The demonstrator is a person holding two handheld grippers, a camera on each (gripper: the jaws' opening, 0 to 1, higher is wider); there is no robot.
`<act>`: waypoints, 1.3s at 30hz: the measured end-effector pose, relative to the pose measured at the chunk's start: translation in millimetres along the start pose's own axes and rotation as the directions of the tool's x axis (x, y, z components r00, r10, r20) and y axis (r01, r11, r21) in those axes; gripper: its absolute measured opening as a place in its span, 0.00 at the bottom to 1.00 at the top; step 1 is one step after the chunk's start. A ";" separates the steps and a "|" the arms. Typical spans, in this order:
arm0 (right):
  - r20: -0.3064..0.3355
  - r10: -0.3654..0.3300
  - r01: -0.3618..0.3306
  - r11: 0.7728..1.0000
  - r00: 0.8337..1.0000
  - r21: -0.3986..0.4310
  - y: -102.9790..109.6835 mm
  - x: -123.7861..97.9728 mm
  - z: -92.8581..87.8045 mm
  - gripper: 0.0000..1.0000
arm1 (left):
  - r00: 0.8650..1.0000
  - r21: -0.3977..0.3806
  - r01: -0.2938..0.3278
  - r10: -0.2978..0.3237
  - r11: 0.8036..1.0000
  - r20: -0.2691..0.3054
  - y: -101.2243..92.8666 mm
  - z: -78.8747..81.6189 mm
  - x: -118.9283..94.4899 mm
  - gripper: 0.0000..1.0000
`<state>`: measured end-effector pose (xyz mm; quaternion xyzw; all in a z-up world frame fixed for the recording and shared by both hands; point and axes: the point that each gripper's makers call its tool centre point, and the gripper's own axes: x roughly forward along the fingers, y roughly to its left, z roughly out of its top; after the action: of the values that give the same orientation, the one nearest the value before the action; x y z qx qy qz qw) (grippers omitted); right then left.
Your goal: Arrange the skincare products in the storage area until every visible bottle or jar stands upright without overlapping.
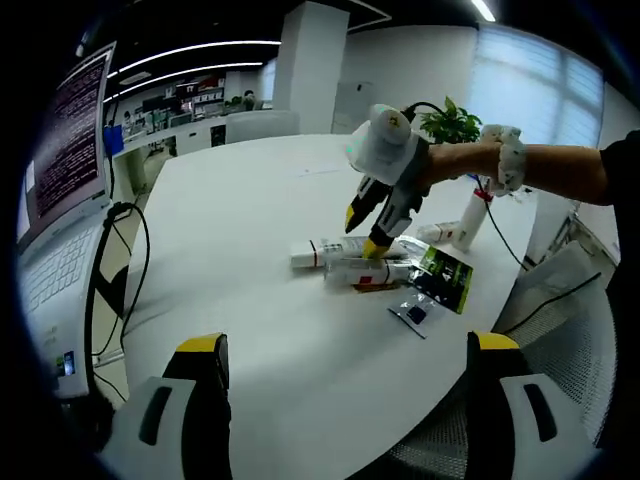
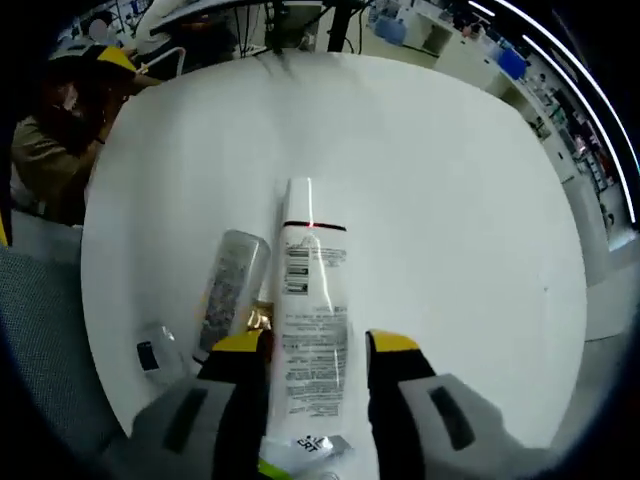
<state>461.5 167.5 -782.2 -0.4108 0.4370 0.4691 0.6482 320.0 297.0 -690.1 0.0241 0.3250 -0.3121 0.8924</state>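
A white tube with a red band (image 2: 310, 290) lies flat on the white table (image 2: 450, 200), lengthwise between the jaws of my right gripper (image 2: 316, 345). The jaws stand open on either side of it with a small gap. A silvery tube (image 2: 228, 285) lies alongside on its left. In the left gripper view the same white tube (image 1: 322, 251) and a second tube (image 1: 368, 270) lie side by side, with the right gripper (image 1: 364, 231) lowered over them. A white bottle (image 1: 471, 220) stands upright behind, and a small one (image 1: 436, 232) lies beside it. My left gripper (image 1: 347, 350) hangs open, well back from them.
A green and black packet (image 1: 446, 276) and a small dark sachet (image 1: 412, 312) lie right of the tubes. A laptop (image 1: 60, 200) with a black cable (image 1: 135, 250) sits at the table's left edge. A potted plant (image 1: 450, 122) stands behind, and a mesh chair (image 1: 570, 330) at lower right.
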 end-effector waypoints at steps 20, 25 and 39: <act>-0.059 0.095 -0.091 0.993 0.994 0.076 6.2 9.2 3.2 0.30 | 0.998 0.020 0.055 -0.055 0.998 -0.019 2.4 0.7 13.8 0.96; -0.067 0.088 -0.080 0.991 0.994 0.111 7.0 7.9 2.7 0.27 | 0.996 0.000 0.087 -0.087 0.996 -0.003 -1.2 5.7 16.9 0.94; -0.093 0.064 -0.058 0.996 0.994 0.068 5.3 -11.9 7.4 0.23 | 0.999 0.160 0.025 -0.029 0.987 0.022 4.0 14.9 18.0 0.83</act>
<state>455.6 172.7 -769.5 -0.3979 0.4949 0.4539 0.6251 341.4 286.8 -689.7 0.0875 0.2884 -0.3495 0.8872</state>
